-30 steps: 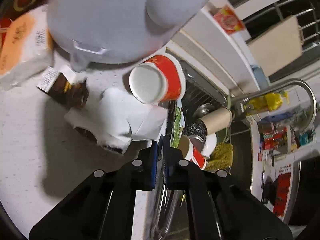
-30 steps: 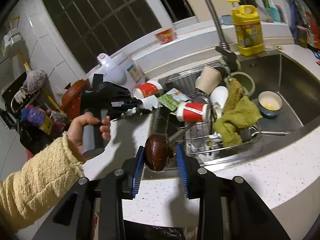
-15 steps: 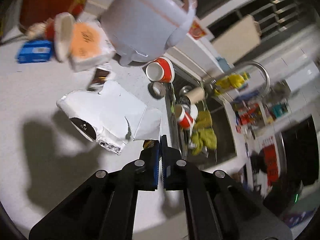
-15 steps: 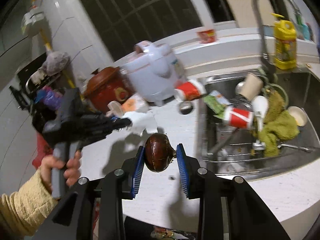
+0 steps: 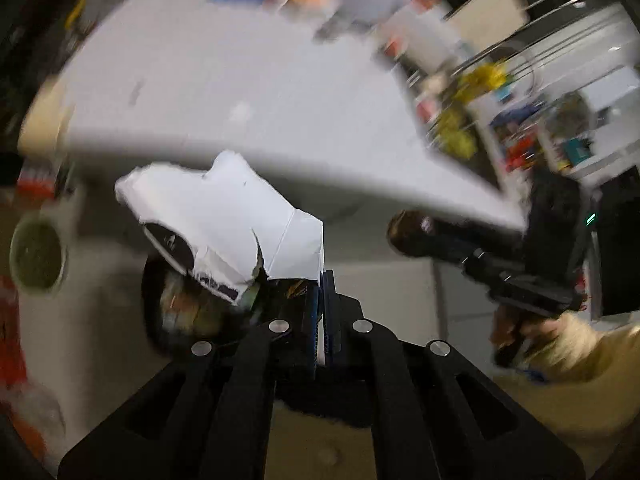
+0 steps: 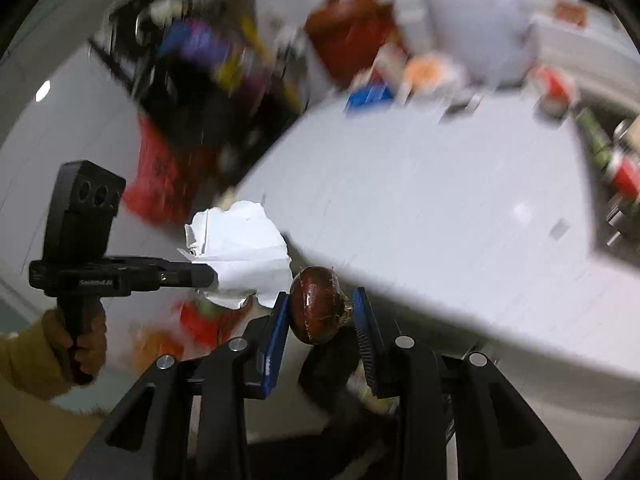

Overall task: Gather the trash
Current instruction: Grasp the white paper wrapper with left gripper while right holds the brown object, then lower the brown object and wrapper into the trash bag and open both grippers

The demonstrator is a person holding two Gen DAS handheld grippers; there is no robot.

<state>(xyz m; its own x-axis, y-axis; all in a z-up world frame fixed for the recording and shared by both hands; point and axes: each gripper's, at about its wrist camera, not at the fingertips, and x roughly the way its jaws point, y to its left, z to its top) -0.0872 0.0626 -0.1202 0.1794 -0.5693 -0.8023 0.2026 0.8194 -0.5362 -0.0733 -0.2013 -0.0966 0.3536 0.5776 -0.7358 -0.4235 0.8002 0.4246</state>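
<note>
My left gripper is shut on a torn white paper wrapper and holds it in the air past the counter's front edge, over a dark opening with rubbish below. The wrapper and left gripper also show in the right wrist view. My right gripper is shut on a dark red-brown onion, beside the wrapper and below the counter edge. The onion shows blurred in the left wrist view.
The white counter lies behind, blurred, with a white rice cooker, a red-brown pot and red cups at its back. The sink with dishes is at the far right. A red bag hangs to the left.
Both grippers have swung away from the counter and down off its front edge. The wrapper, which lay on the counter, now hangs lifted in my left gripper. The onion stays held.
</note>
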